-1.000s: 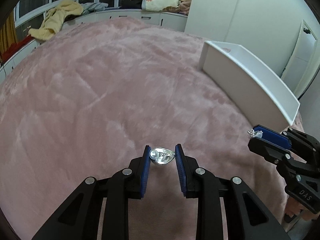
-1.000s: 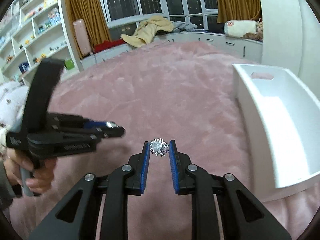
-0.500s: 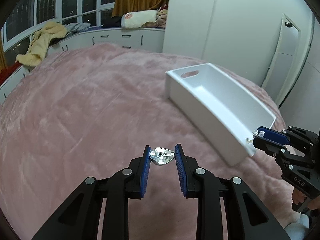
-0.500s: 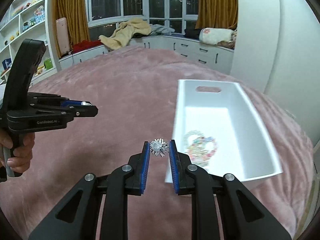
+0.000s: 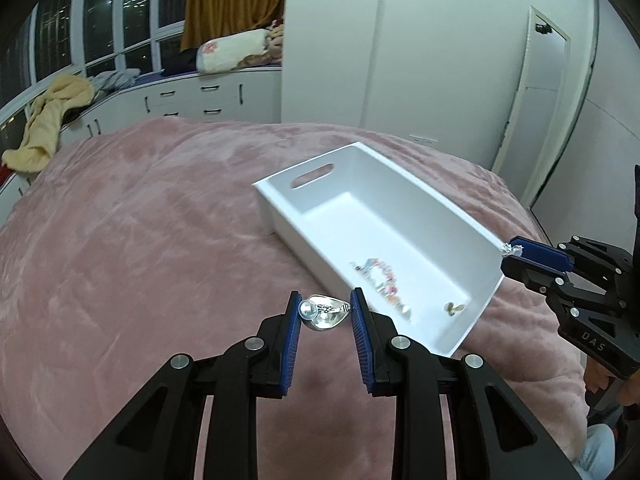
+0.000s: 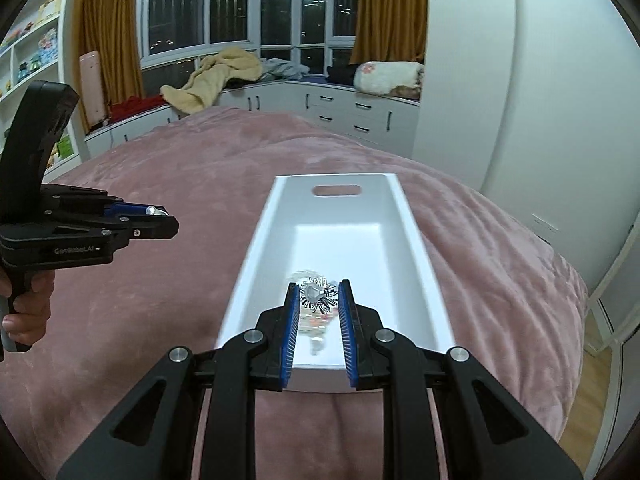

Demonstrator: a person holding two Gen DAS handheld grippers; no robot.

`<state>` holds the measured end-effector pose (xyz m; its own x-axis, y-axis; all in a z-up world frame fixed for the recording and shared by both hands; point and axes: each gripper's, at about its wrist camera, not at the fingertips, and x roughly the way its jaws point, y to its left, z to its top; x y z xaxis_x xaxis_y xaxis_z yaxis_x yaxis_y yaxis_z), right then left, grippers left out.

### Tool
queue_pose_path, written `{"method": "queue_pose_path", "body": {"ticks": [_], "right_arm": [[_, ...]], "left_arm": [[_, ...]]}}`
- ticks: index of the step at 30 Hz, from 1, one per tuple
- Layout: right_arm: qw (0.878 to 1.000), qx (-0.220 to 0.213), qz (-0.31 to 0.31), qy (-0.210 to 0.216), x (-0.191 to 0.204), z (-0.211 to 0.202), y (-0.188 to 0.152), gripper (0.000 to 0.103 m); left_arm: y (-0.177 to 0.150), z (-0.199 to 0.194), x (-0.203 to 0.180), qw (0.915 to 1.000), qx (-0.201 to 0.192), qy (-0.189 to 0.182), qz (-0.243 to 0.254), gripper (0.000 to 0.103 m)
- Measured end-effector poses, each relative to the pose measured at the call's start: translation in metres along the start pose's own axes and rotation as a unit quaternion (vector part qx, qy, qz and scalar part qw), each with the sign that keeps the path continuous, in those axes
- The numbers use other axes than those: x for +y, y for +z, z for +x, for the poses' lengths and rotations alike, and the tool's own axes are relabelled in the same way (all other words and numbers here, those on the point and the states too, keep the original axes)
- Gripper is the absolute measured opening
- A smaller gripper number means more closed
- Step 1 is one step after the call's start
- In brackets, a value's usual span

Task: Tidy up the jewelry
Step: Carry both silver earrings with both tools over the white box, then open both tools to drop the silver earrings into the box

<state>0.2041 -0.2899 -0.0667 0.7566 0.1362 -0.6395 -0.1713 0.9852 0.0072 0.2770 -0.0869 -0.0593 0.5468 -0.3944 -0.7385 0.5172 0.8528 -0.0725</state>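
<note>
My left gripper [image 5: 325, 309] is shut on a silver leaf-shaped brooch with a pearl [image 5: 324, 312], held above the pink blanket just left of the white tray's [image 5: 280, 216] near end. My right gripper [image 6: 319, 298] is shut on a spiky silver brooch [image 6: 318, 295], held over the near end of the tray [image 6: 420, 248]. In the tray lie a beaded bracelet [image 5: 380, 278] and a small gold piece [image 5: 454, 309]. The right gripper also shows in the left wrist view [image 5: 510, 249], and the left gripper in the right wrist view [image 6: 160, 212].
The tray lies on a bed with a pink plush blanket [image 5: 120, 240]. White drawers [image 6: 352, 112] and a window seat with a yellow blanket [image 6: 216, 76] stand behind. A white wardrobe [image 5: 400, 60] and a door [image 5: 540, 100] stand at the right. Shelves [image 6: 28, 52] are at the left.
Both grippers have swung right towards the tray, each still holding its brooch. The right gripper has come over the tray's near end; the left has drawn close to its side.
</note>
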Motion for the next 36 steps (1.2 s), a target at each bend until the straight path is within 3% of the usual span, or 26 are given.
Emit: {"method": "queue_pose_path", "body": {"ticks": [15,25,30,31,33,35,36], "right_arm": [[0.999,0.034,0.023,0.013,-0.047,0.047,-0.024,0.02],[0.999,0.03,0.01,0.034,-0.05,0.068,-0.025,0.02],[0.999,0.036,-0.006,0.041,-0.048,0.072,-0.027,0.021],[0.998,0.036,-0.008,0.042,-0.048,0.071,-0.027,0.024],[0.998,0.034,-0.011,0.048,-0.045,0.068,-0.028,0.04],[0.998,0.026,-0.015,0.06,-0.041,0.062,-0.027,0.088],[0.998,0.017,-0.019,0.055,-0.036,0.057,-0.027,0.092]], "left_arm": [[0.022,0.078,-0.054,0.9987,0.038,-0.024,0.025,0.03],[0.019,0.133,-0.062,0.9958,0.077,-0.048,-0.009,0.03],[0.024,0.138,-0.068,0.9953,0.081,-0.05,-0.018,0.038],[0.025,0.138,-0.069,0.9952,0.081,-0.05,-0.019,0.04],[0.028,0.133,-0.07,0.996,0.075,-0.043,-0.021,0.05],[0.031,0.123,-0.069,0.9969,0.062,-0.042,-0.024,0.058],[0.033,0.115,-0.068,0.9974,0.054,-0.039,-0.027,0.065]]}}
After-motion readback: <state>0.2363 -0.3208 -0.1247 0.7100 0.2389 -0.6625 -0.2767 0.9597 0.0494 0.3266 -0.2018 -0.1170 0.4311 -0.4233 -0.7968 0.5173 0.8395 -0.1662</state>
